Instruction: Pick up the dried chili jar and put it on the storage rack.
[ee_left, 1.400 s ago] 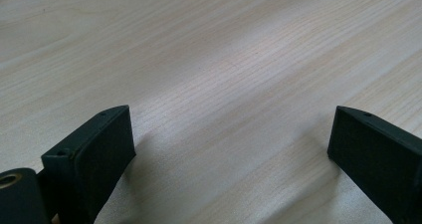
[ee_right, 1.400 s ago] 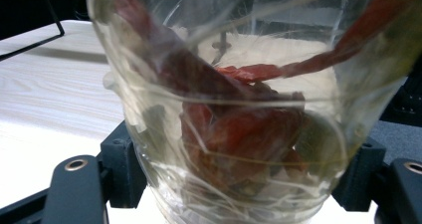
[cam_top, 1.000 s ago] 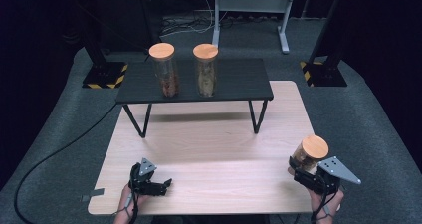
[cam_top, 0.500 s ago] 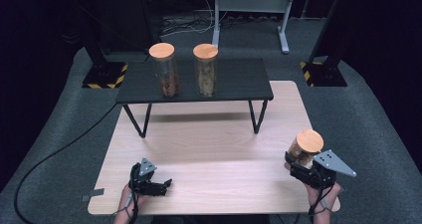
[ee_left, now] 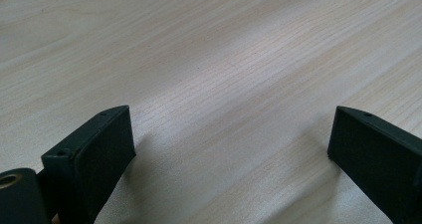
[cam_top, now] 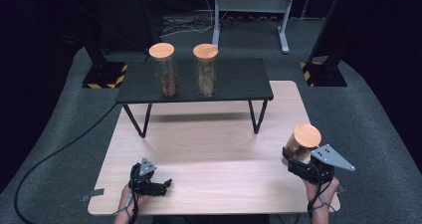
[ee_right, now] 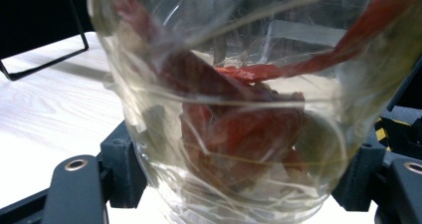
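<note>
A glass jar (cam_top: 304, 140) with a round wooden lid is in my right gripper (cam_top: 294, 160), shut on its lower body, and is lifted off the wooden table (cam_top: 209, 139) near the right edge. Up close, the jar (ee_right: 234, 109) holds dried red pieces, with the right gripper's (ee_right: 239, 184) jaws pressed on both sides of it. My left gripper (cam_top: 165, 184) rests low at the front left of the table, held by a hand. In its own view the left gripper (ee_left: 231, 149) stands open with only bare wood between the jaws.
A low black shelf (cam_top: 239, 82) on thin legs stands across the back of the table. On it are two lidded glass jars, one with reddish contents (cam_top: 165, 72) and one with pale contents (cam_top: 206, 70). Dark stands and cables lie on the grey floor behind.
My right gripper has lifted the jar and carried it slightly left, away from the table's right edge. The left gripper has stayed where it was.
</note>
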`<action>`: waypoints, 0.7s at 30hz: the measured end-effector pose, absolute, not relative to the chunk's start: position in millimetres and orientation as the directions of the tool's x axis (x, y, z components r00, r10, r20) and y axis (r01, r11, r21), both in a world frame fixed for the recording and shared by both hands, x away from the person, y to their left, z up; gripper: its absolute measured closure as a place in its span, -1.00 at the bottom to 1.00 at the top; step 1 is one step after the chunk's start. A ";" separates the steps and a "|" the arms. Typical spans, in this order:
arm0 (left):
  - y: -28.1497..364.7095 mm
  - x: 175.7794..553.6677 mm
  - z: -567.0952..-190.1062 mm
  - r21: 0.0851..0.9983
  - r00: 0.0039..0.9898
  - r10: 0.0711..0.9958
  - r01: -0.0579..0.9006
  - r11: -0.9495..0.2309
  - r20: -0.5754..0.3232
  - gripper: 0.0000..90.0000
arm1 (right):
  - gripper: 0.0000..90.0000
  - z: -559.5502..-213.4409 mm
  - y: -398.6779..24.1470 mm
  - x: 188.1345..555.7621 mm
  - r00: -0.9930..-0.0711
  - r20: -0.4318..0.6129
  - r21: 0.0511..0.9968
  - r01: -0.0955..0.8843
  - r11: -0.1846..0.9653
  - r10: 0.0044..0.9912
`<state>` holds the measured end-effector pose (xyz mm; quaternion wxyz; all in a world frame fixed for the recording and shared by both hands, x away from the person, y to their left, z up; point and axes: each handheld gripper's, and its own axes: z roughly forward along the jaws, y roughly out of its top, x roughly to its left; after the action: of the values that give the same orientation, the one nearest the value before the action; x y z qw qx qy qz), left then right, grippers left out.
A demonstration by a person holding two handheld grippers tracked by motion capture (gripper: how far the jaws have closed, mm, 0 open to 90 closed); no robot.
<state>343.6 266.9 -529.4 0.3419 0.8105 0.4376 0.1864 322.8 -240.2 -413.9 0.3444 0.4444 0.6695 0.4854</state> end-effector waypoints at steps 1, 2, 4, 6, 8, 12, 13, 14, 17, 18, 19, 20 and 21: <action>266.8 343.5 -529.4 0.718 0.547 0.837 0.582 -0.382 0.002 -0.92 | -0.46 -413.2 -240.2 323.1 -0.369 -0.029 0.956 0.261 0.134 0.929; 266.8 343.6 -529.4 0.717 0.547 0.837 0.582 -0.383 0.003 -0.92 | -0.46 -412.5 -240.2 323.4 -0.370 -0.029 0.955 0.263 0.135 0.929; 266.8 343.6 -529.5 0.718 0.547 0.837 0.582 -0.381 0.002 -0.92 | -0.46 -411.3 -240.7 324.2 -0.372 -0.029 0.955 0.265 0.136 0.928; 266.8 343.6 -529.4 0.717 0.547 0.837 0.582 -0.383 0.002 -0.92 | -0.46 -410.4 -241.1 325.2 -0.371 -0.027 0.955 0.265 0.134 0.928; 266.9 343.6 -529.3 0.717 0.547 0.837 0.582 -0.383 0.003 -0.92 | -0.46 -409.3 -241.1 326.0 -0.370 -0.023 0.955 0.268 0.130 0.929; 266.8 343.5 -529.4 0.718 0.547 0.837 0.583 -0.381 0.001 -0.92 | -0.46 -406.8 -240.5 327.6 -0.372 -0.026 0.954 0.267 0.133 0.928; 266.8 343.6 -529.4 0.718 0.547 0.837 0.582 -0.382 0.002 -0.92 | -0.46 -406.1 -240.3 328.1 -0.374 -0.023 0.955 0.266 0.131 0.927; 266.9 343.6 -529.3 0.717 0.547 0.837 0.582 -0.383 0.003 -0.92 | -0.46 -405.3 -240.0 328.8 -0.377 -0.026 0.955 0.265 0.134 0.926; 266.9 343.5 -529.3 0.717 0.548 0.837 0.582 -0.383 0.002 -0.92 | -0.46 -402.5 -238.3 330.7 -0.381 -0.029 0.954 0.264 0.139 0.924; 266.9 343.6 -529.3 0.717 0.548 0.837 0.582 -0.383 0.002 -0.92 | -0.46 -401.6 -237.8 331.4 -0.383 -0.031 0.954 0.263 0.141 0.923; 266.8 343.5 -529.4 0.718 0.547 0.837 0.583 -0.381 0.001 -0.92 | -0.46 -400.5 -237.3 332.1 -0.384 -0.034 0.954 0.262 0.144 0.923; 266.7 343.6 -529.5 0.719 0.546 0.838 0.582 -0.380 0.001 -0.92 | -0.46 -399.4 -236.6 332.6 -0.385 -0.036 0.955 0.259 0.146 0.922; 266.8 343.6 -529.4 0.717 0.547 0.837 0.582 -0.382 0.002 -0.92 | -0.46 -398.2 -236.2 333.1 -0.387 -0.036 0.956 0.256 0.145 0.922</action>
<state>343.6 266.8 -529.4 0.3421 0.8103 0.4379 0.1861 333.1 -236.2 -398.2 0.3415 0.4360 0.6751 0.4873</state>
